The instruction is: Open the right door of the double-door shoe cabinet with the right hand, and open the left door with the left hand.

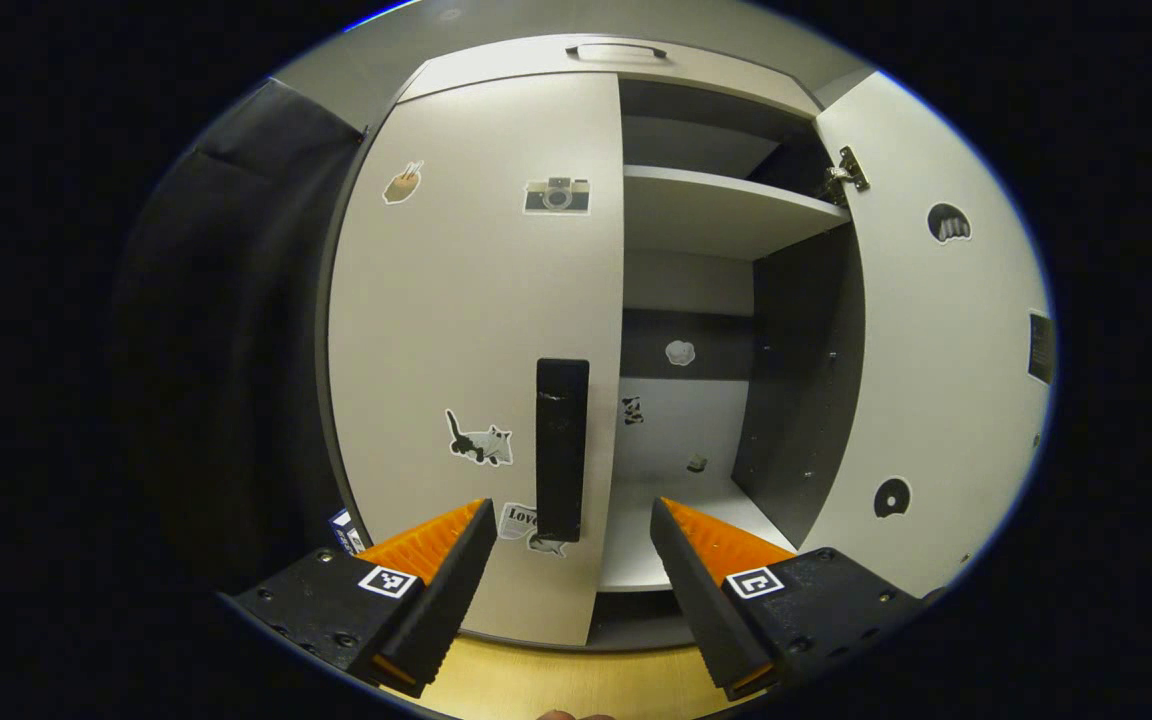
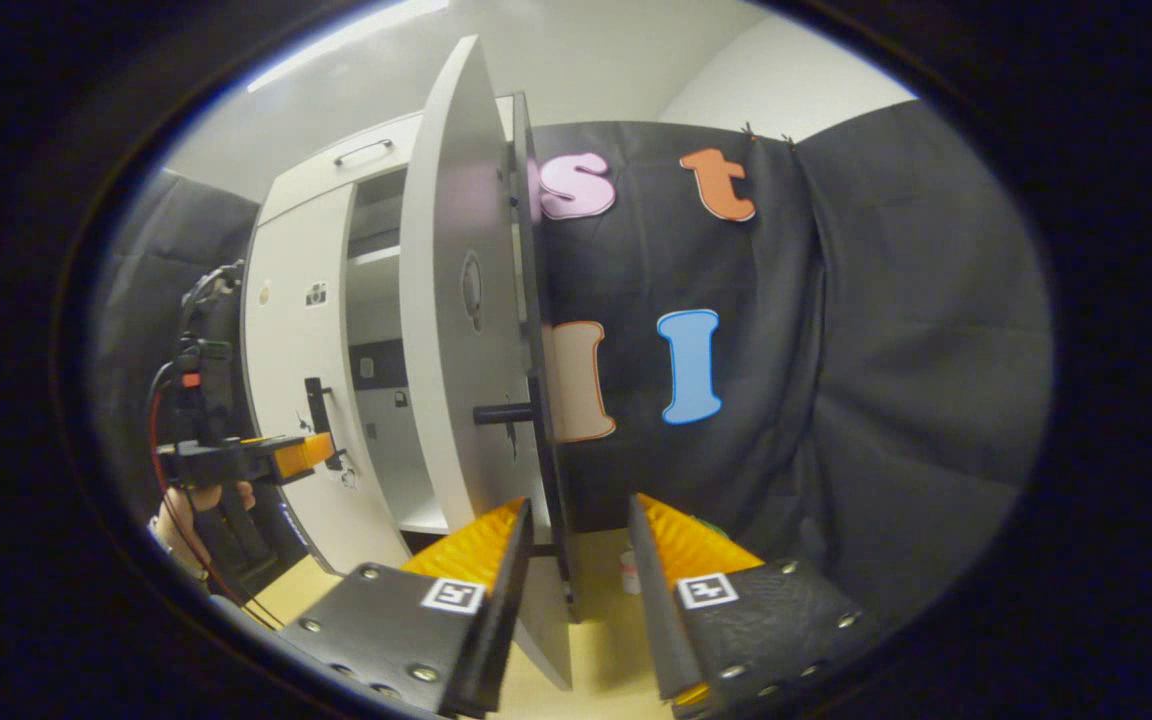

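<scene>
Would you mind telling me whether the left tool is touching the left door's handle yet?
Apart. In the left gripper view the left tool is open, and the handle stands beyond its fingertips with door panel visible between.

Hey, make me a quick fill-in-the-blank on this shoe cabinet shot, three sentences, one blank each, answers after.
1. The right door of the shoe cabinet stands ____.
2. The left door is still ____.
3. The left gripper has its fingers spread on either side of the left door's dark ____, not touching it.

Missing words: open; closed; handle
</scene>
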The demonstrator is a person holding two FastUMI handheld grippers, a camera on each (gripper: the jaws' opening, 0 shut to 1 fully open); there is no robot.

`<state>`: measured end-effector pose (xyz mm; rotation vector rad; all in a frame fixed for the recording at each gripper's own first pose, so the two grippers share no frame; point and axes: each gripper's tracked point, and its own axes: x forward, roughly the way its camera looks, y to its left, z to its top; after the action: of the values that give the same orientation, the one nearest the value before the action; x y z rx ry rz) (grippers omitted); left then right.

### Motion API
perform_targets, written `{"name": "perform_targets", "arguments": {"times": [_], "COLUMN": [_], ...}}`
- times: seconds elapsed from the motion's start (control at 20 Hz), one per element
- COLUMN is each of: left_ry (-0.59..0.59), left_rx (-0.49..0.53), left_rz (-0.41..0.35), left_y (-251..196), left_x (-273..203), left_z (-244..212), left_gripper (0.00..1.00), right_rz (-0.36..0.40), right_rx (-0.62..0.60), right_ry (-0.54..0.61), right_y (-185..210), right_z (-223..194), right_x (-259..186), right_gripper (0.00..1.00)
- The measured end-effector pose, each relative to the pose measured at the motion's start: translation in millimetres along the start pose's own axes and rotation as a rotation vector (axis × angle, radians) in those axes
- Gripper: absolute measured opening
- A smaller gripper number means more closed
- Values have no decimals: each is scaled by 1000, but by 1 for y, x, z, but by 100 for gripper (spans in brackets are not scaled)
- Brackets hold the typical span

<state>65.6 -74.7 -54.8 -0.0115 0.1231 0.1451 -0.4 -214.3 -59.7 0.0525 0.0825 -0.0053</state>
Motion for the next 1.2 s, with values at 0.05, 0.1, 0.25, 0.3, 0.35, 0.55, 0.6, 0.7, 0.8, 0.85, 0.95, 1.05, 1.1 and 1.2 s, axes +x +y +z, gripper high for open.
{"name": "perform_targets", "arguments": {"times": [0.05,0.1,0.25,0.3,0.35,0.55,0.6,0.7,0.8,0.85,0.95,1.05,1.1,1.2], "left_ry": [1,-1,-5,-6,-8,-25,-27,-26,-19,-30,-24,-15,-12,-12], "left_rx": [5,11,21,23,23,19,21,22,12,7,14,26,30,6], "left_rz": [4,7,8,9,11,21,25,31,27,24,15,7,4,12], "left_y": [1,1,3,3,4,7,8,11,12,13,13,13,13,15], "left_x": [7,14,33,38,42,52,54,60,61,63,61,60,60,60], "left_z": [0,0,1,1,2,4,3,2,0,2,1,0,0,0], "left_gripper": [96,96,96,96,95,73,70,56,45,39,36,33,32,29], "right_rz": [-16,-45,-109,-123,-134,-170,-181,-203,-231,-244,-261,-263,-263,-265], "right_rx": [-17,-41,-98,-109,-116,-125,-121,-115,-116,-115,-105,-85,-76,-64], "right_ry": [-3,-3,18,26,33,53,56,56,53,53,53,52,52,47], "right_y": [-5,-12,-24,-26,-27,-32,-35,-40,-47,-50,-55,-56,-55,-56], "right_z": [-1,-3,-11,-14,-17,-25,-26,-25,-24,-24,-24,-23,-23,-22], "right_x": [-1,-2,-4,-5,-5,-8,-9,-12,-17,-19,-24,-27,-28,-32], "right_gripper": [69,74,89,89,90,89,88,85,88,88,88,88,88,88]}}
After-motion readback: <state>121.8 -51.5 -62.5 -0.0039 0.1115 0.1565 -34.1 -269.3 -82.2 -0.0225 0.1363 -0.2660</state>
